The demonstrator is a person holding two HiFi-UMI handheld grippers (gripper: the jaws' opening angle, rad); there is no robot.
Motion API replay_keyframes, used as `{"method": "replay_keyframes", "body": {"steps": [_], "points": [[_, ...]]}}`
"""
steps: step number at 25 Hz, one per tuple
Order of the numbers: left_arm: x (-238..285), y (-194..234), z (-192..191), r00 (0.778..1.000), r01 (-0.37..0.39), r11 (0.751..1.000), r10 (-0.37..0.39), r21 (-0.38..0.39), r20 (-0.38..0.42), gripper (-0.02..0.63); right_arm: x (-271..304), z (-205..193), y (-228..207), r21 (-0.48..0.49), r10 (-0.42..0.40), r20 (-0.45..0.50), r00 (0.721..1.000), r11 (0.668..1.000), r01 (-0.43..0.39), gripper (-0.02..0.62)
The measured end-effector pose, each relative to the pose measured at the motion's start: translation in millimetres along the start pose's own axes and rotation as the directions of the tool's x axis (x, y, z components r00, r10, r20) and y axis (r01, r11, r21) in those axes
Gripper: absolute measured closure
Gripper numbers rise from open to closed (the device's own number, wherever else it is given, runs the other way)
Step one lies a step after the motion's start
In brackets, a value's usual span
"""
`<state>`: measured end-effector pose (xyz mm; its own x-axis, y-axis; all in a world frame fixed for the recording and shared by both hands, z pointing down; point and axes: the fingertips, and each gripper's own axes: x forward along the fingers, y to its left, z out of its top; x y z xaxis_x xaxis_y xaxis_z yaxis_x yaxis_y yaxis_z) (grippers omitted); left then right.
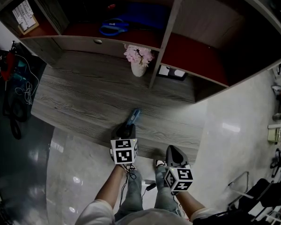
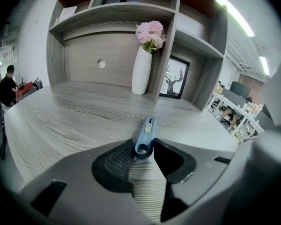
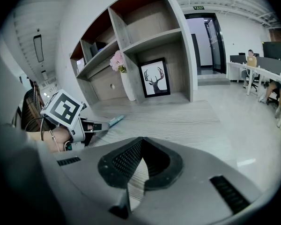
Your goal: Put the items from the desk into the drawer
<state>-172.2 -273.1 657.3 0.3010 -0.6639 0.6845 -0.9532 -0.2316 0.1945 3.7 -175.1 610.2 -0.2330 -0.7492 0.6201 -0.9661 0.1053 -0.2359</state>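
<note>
Low in the centre, the left hand-held gripper [image 1: 126,126] clamps a blue cutter [image 1: 134,115] lying on the bench [image 1: 84,97], while the right hand-held gripper [image 1: 171,148] beside it is closed and empty.

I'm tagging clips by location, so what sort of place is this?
Probably an open-plan office: a wood-grain desk with shelving, a framed deer print, and staffed workstations in the background.

A white vase [image 2: 141,71] of pink flowers [image 2: 150,34] is set against a shelf divider [image 2: 158,81] — a framed deer picture [image 2: 174,78] is seen in the next compartment.
</note>
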Motion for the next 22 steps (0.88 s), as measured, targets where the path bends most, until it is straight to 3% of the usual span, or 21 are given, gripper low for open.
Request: {"method": "replay_keyframes", "body": {"steps": [7, 22], "points": [[-17, -5, 12, 0.998, 0.000, 1.000, 0.000, -0.003, 0.062, 0.465, -4, 1, 2, 0.010, 0.001, 0.005, 1.000, 1.000, -0.001, 0.597], [-32, -16, 35, 0.996, 0.005, 1.000, -0.004, -0.007, 0.094, 0.469, -15, 18, -3, 0.038, -0.001, 0.033, 0.999, 0.999, 0.000, 0.597]]}}
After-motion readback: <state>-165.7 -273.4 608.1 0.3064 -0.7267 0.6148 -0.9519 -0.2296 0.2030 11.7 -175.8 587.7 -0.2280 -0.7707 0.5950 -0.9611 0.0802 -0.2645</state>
